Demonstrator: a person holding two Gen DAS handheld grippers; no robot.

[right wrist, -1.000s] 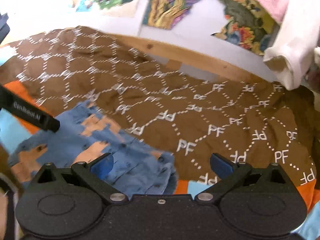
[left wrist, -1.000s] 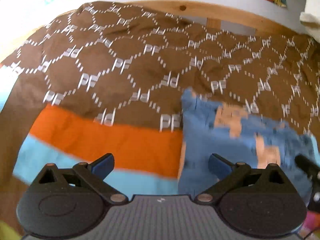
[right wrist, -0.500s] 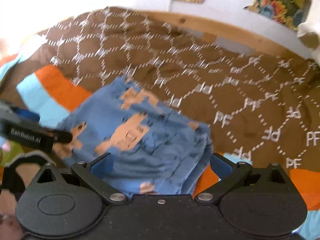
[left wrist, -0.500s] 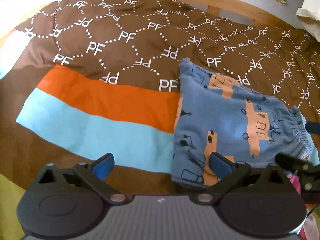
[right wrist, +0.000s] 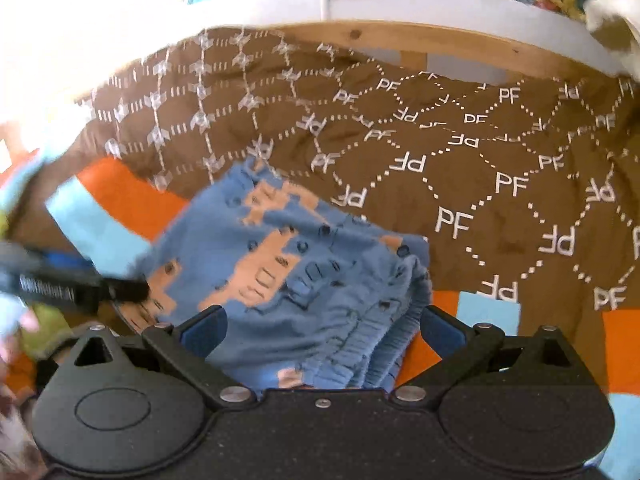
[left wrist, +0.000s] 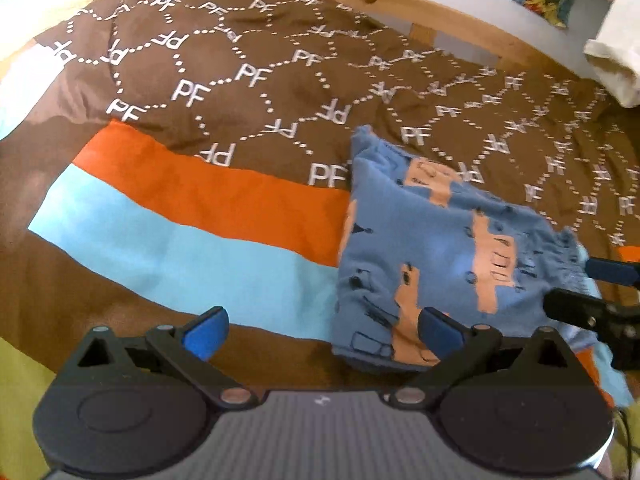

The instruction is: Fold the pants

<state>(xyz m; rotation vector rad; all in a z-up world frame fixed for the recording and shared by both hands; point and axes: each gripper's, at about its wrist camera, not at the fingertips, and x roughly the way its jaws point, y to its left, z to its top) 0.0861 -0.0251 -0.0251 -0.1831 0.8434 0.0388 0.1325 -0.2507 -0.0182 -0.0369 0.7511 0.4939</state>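
The blue pants [left wrist: 444, 256] with an orange print lie folded into a compact square on the brown bedspread [left wrist: 248, 80]. In the left wrist view they sit to the right, their near left corner under my right fingertip. My left gripper [left wrist: 322, 330] is open and empty. In the right wrist view the pants [right wrist: 304, 264] lie just ahead, the elastic waistband nearest. My right gripper [right wrist: 322, 326] is open, its jaws standing apart over the waistband. Each gripper shows at the edge of the other's view.
The bedspread has an orange stripe [left wrist: 208, 192] and a light blue stripe [left wrist: 172, 248] left of the pants. A wooden bed frame [right wrist: 440, 40] runs along the back by the wall. A white cloth [left wrist: 616, 68] hangs at the far right.
Both grippers have pulled back toward me and now look down on the folded pants from a little farther off. The pants lie still.
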